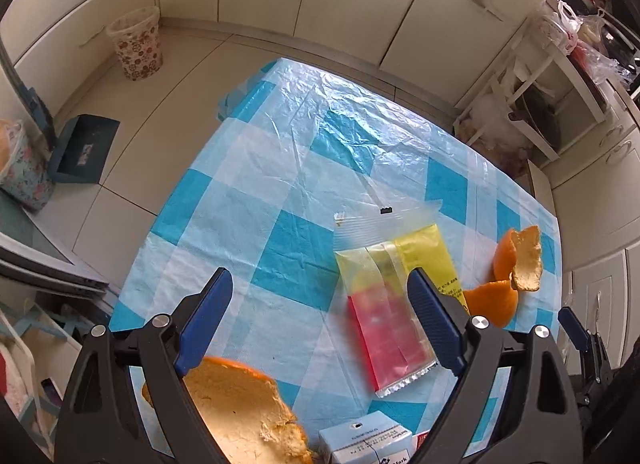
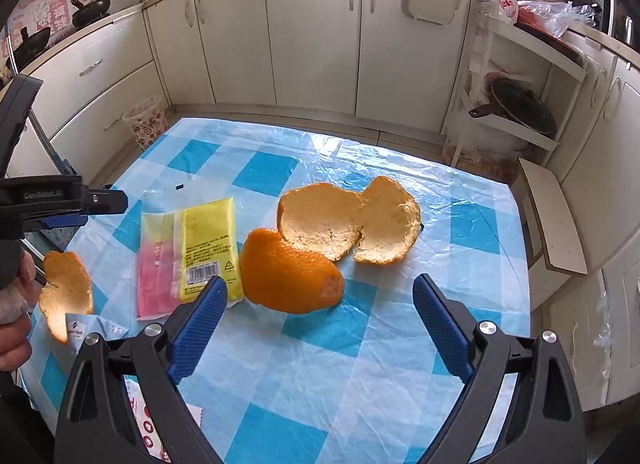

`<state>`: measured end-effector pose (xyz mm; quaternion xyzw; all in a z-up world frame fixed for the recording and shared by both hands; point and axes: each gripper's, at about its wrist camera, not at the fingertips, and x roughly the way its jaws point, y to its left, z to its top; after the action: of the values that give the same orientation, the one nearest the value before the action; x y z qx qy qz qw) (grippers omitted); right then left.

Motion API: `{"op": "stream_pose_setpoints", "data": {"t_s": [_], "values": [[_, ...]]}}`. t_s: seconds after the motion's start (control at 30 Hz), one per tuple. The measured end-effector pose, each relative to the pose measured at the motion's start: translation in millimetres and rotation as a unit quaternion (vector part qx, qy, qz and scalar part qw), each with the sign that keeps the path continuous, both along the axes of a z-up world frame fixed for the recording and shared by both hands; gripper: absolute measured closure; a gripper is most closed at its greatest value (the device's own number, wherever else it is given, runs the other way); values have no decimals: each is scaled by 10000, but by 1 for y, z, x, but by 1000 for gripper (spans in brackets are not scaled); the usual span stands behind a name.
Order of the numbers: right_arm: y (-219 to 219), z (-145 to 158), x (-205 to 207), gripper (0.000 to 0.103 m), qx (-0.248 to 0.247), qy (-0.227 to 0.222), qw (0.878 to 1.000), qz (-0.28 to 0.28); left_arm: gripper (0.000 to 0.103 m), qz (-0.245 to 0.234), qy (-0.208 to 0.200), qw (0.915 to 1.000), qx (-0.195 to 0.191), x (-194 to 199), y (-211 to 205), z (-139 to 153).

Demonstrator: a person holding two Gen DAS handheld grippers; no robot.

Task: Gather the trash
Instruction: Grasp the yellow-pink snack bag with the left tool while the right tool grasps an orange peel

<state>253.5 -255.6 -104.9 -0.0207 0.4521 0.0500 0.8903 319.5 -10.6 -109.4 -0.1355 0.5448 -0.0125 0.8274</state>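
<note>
Nothing collected yet, by the look of it. Your left gripper point(image 1: 320, 324) is spread wide and empty over the yellow-pink wrapper point(image 1: 394, 304); your right gripper point(image 2: 320, 324) gapes empty too, low centre, just short of the big orange peel point(image 2: 320, 240). Another peel piece point(image 2: 66, 294) and a small carton point(image 1: 368, 444) lie on the checked tablecloth point(image 2: 360, 364). The floral bin point(image 1: 136, 44) sits upper left, on the floor.
</note>
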Motion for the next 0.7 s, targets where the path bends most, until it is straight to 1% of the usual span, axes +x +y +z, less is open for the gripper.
{"op": "stream_pose_setpoints", "data": {"t_s": [0.17,0.23,0.3,0.33,0.37,0.4,0.47,0.5,0.53,0.57,0.6,0.63,0.67,0.7], "values": [[-1,-19,12,13,164,232,9996,86,18,-27,199,9998,38,14,-5,-13],[1,-21,13,15,279,243,9992,160,18,-33,284,9996,17,19,-9,-18],[3,-21,14,24,398,232,9986,259,18,-105,326,9994,65,23,-15,-22],[4,-21,14,33,453,262,9981,321,18,-152,333,9993,124,24,-18,-23],[6,-22,15,45,485,294,9977,374,18,-201,339,9991,168,26,-22,-25],[8,-23,15,51,499,346,9972,426,18,-245,347,9989,195,27,-26,-27],[11,-23,13,57,534,322,9966,541,18,-317,348,9986,237,29,-31,-31],[12,-22,12,59,561,321,9961,596,21,-368,336,9985,244,30,-35,-32],[12,-21,11,64,599,323,9956,636,24,-442,314,9982,265,29,-39,-32],[13,-21,10,68,644,335,9951,671,34,-505,270,9978,340,29,-43,-31],[14,-20,9,70,689,360,9944,714,46,-607,257,9971,372,28,-47,-30],[15,-19,8,73,710,379,9938,761,53,-732,252,9965,313,26,-52,-28],[17,-18,6,76,704,364,9937,798,71,-841,268,9958,227,25,-56,-27],[18,-17,5,78,697,362,9934,832,87,-903,287,9954,171,23,-59,-26]]}}
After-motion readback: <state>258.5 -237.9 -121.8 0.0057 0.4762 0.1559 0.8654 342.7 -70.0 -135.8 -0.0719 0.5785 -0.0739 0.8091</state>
